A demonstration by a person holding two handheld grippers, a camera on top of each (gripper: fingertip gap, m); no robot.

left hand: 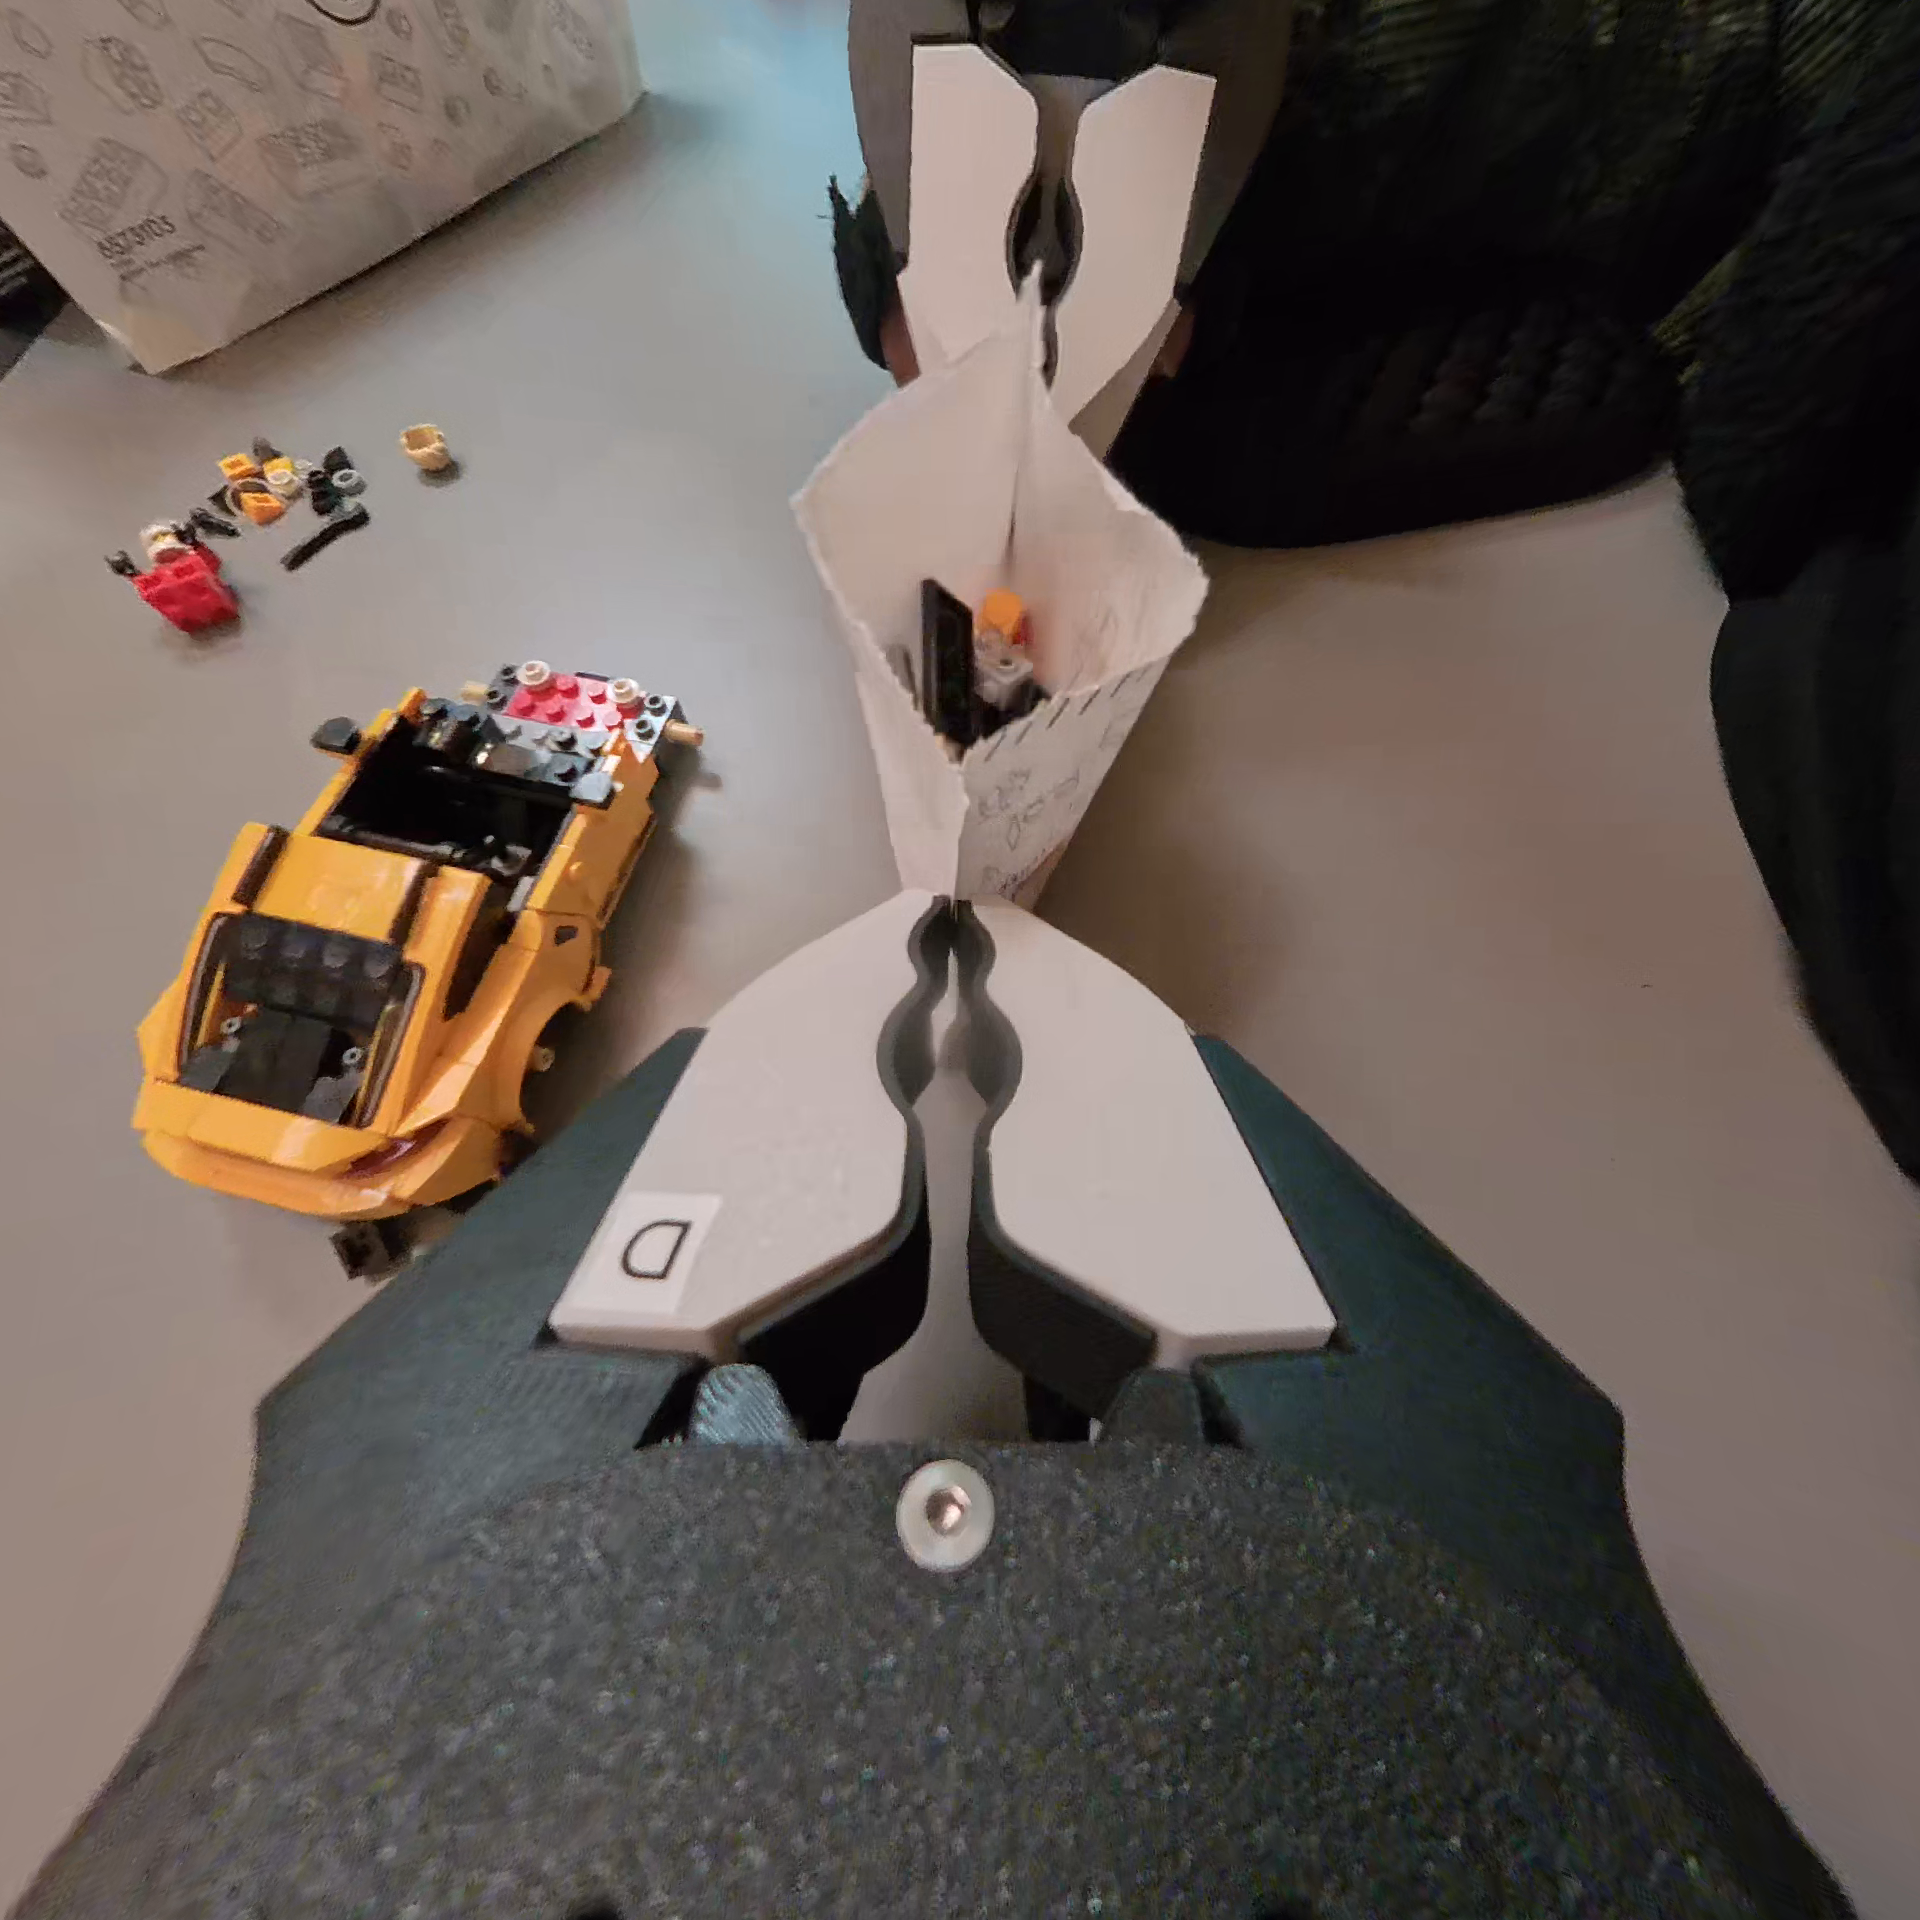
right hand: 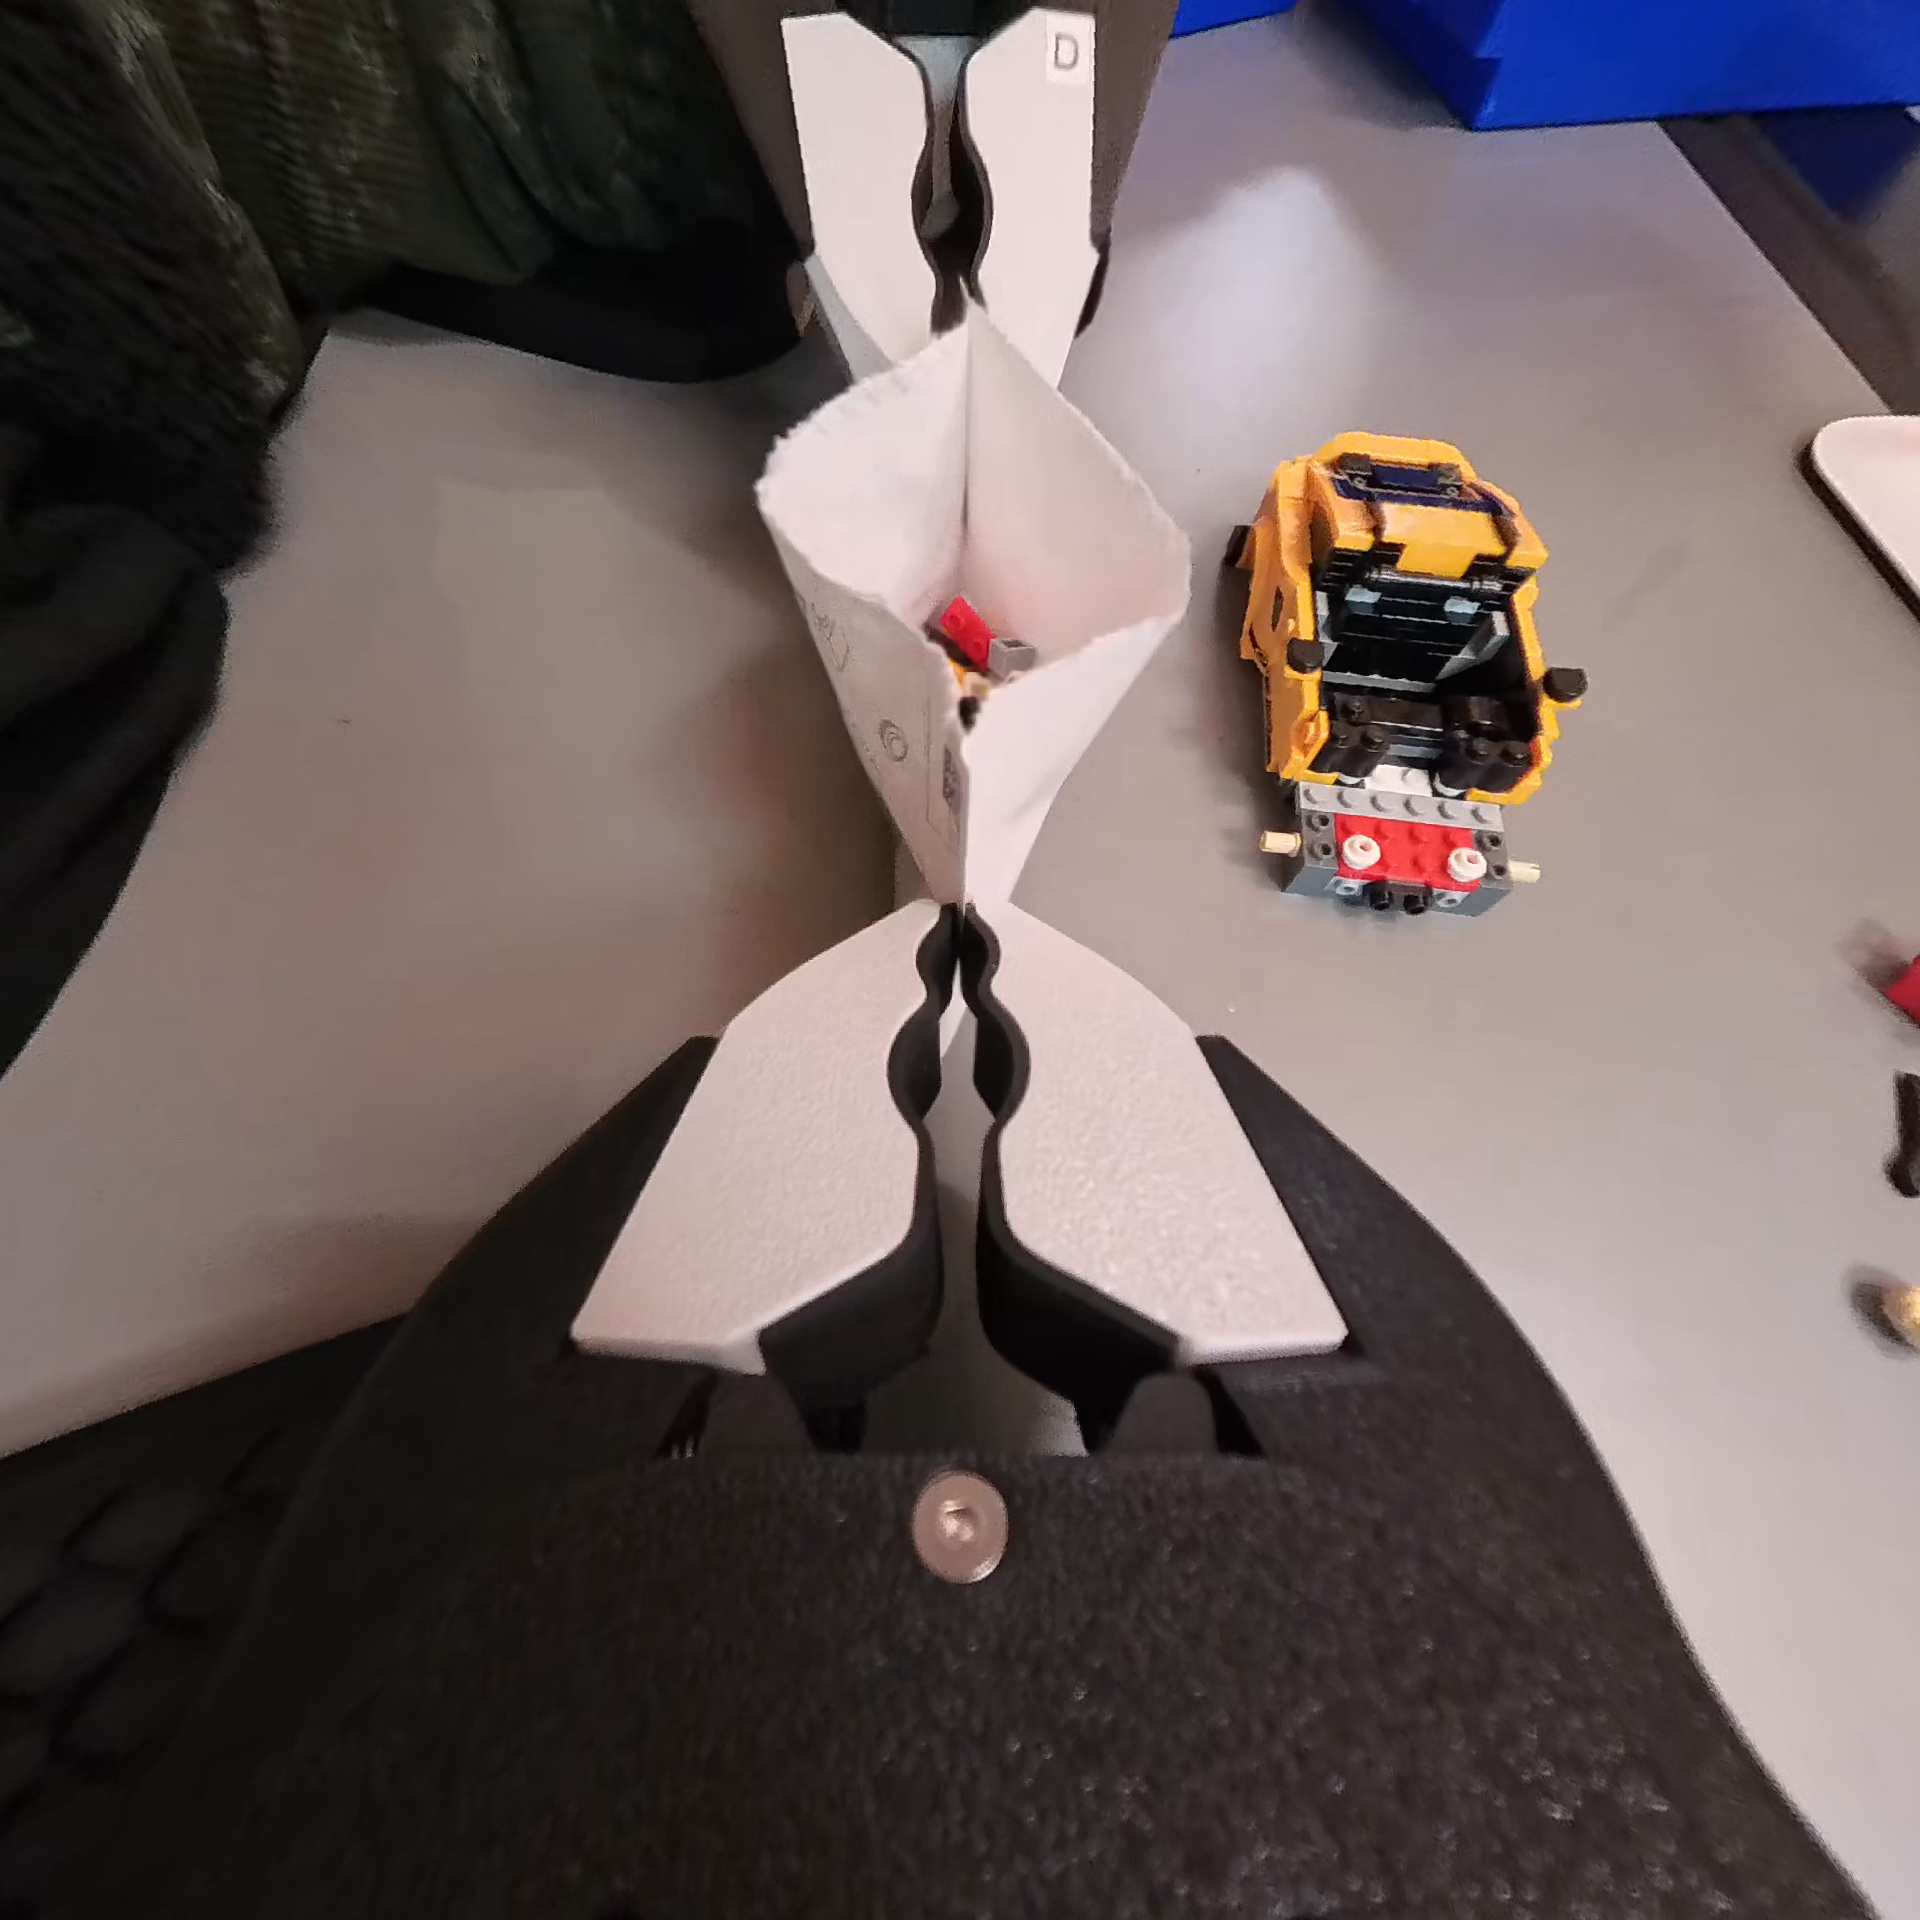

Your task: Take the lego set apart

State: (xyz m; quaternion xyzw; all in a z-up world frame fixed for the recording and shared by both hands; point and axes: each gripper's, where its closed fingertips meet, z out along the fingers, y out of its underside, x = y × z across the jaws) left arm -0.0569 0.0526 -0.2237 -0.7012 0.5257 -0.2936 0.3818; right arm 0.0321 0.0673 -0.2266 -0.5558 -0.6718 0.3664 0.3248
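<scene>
A small white paper bag (left hand: 997, 644) stands open between my two grippers, with several loose lego pieces (left hand: 977, 655) inside. My left gripper (left hand: 948, 914) is shut on the near edge of the bag's mouth. My right gripper (right hand: 961, 914) is shut on the opposite edge and shows across the bag in the left wrist view (left hand: 1044, 281). The bag (right hand: 977, 582) holds red and grey pieces (right hand: 977, 639). The yellow lego car (left hand: 405, 935), partly taken apart, lies on the grey table to the left; it also shows in the right wrist view (right hand: 1403, 665).
A pile of loose lego pieces (left hand: 239, 520) lies on the table (left hand: 1351, 831) at the far left, below a large printed paper bag (left hand: 291, 156). A person's dark clothing (left hand: 1558, 260) fills the right side. Blue bins (right hand: 1558, 52) and a white tray edge (right hand: 1870, 499) sit beyond the car. Left tips to right tips: about 10 cm.
</scene>
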